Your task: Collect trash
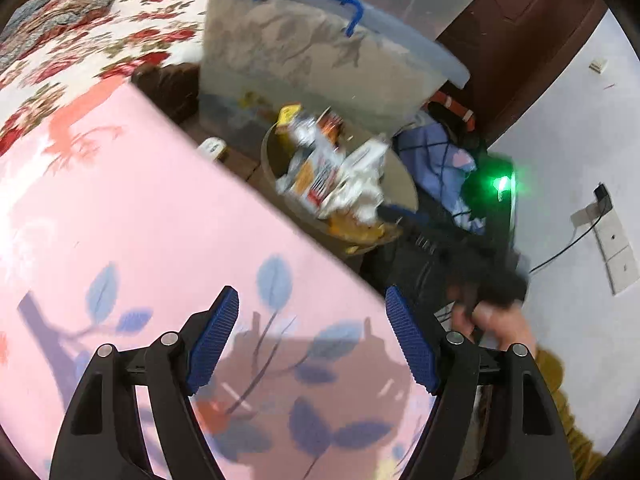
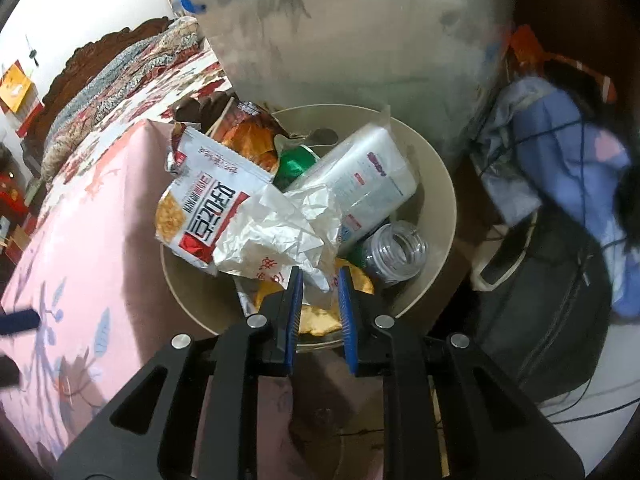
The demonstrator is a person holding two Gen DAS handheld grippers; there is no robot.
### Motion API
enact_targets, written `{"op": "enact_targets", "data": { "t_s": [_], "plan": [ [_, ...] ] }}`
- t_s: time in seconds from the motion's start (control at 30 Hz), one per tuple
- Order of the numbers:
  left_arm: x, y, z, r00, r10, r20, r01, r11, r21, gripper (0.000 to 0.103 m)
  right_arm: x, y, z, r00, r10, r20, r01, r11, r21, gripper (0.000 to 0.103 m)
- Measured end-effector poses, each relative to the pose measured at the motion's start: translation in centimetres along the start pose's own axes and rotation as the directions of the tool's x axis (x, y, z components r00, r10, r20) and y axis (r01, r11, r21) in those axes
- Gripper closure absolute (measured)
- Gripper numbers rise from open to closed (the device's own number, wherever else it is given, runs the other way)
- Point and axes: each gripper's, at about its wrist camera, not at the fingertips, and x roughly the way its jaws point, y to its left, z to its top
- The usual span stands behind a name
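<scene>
Crumpled paper [image 2: 280, 236] lies just beyond the nearly closed, empty right gripper [image 2: 320, 276].

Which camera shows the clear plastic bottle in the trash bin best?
The right wrist view: the clear plastic bottle lies open to sight inside the trash bin, beside wrappers. In the left wrist view the bin is blurred and no bottle can be made out.

Right gripper [image 1: 384, 210]: in the left wrist view only a dark motion-blurred shape; its jaws cannot be made out there.
Hand [image 1: 486, 320]: smeared by blur just right of the left gripper [image 1: 312, 300], cut off by that gripper's arm.
Trash bin [image 2: 436, 184]: its near rim is hidden behind the right gripper's fingers [image 2: 294, 304]; the bottom is buried under wrappers.
Storage box [image 2: 360, 40]: beyond the bin, cut off by the top edge.
Wrapper print [image 2: 212, 208]: too small to read.
</scene>
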Motion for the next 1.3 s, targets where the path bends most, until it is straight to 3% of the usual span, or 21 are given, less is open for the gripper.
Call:
{"op": "enact_targets", "data": {
  "t_s": [0.13, 0.2, 0.23, 0.27, 0.37, 0.5, 0.57, 0.73, 0.93, 1.17, 1.3],
  "plan": [
    [-1.5, 0.8, -1.9, 0.998, 0.059, 0.01, -0.059, 0.998, 0.008, 0.031, -1.7, 0.2, -0.4, 1.0, -0.003, 0.031, 0.002, 1.0, 0.017, 0.079],
    [-2.3, 1.0, -2.3, 0.998, 0.065, 0.021, -0.066, 0.998, 0.005, 0.031, -2.7, 0.3, -0.7, 0.999, -0.002, 0.047, 0.001, 1.0, 0.03, 0.067],
    [-3.0, 1.0, -2.7, 0.997, 0.071, 0.031, -0.071, 0.997, 0.006, 0.031, -3.5, 0.4, -1.0, 0.998, -0.01, 0.068, 0.008, 0.999, 0.031, 0.049],
    [-3.4, 1.1, -2.9, 0.996, 0.077, 0.039, -0.077, 0.997, 0.01, 0.031, -4.1, 0.6, -1.1, 0.996, -0.016, 0.089, 0.013, 0.999, 0.03, 0.038],
    [-5.2, 0.6, -4.0, 0.99, 0.113, 0.08, -0.117, 0.993, 0.035, 0.03, -6.9, 1.3, -2.0, 0.989, -0.008, 0.146, 0.003, 0.999, 0.035, 0.038],
    [-7.8, 0.0, -5.2, 0.976, 0.166, 0.144, -0.176, 0.983, 0.056, 0.022, -11.0, 2.4, -3.9, 0.974, 0.064, 0.216, -0.086, 0.992, 0.092, 0.038],
    [-9.4, -0.3, -6.1, 0.964, 0.193, 0.182, -0.208, 0.976, 0.065, 0.017, -12.6, 3.2, -5.1, 0.966, 0.091, 0.243, -0.124, 0.985, 0.123, 0.03],
    [-12.8, -1.1, -8.0, 0.942, 0.225, 0.249, -0.252, 0.964, 0.081, 0.009, -15.3, 4.8, -8.8, 0.947, 0.137, 0.29, -0.209, 0.949, 0.234, 0.024],
    [-15.6, -1.6, -10.1, 0.919, 0.255, 0.3, -0.294, 0.951, 0.091, 0.009, -18.0, 7.0, -12.3, 0.942, 0.147, 0.302, -0.242, 0.921, 0.306, 0.013],
    [-18.5, -1.9, -12.4, 0.851, 0.365, 0.378, -0.419, 0.905, 0.069, 0.009, -21.5, 10.2, -14.6, 0.94, 0.129, 0.317, -0.218, 0.939, 0.267, 0.004],
    [-19.8, -1.3, -13.5, 0.834, 0.387, 0.394, -0.436, 0.899, 0.04, 0.009, -23.4, 11.5, -15.6, 0.934, 0.116, 0.338, -0.208, 0.946, 0.249, 0.004]
  ]
}}
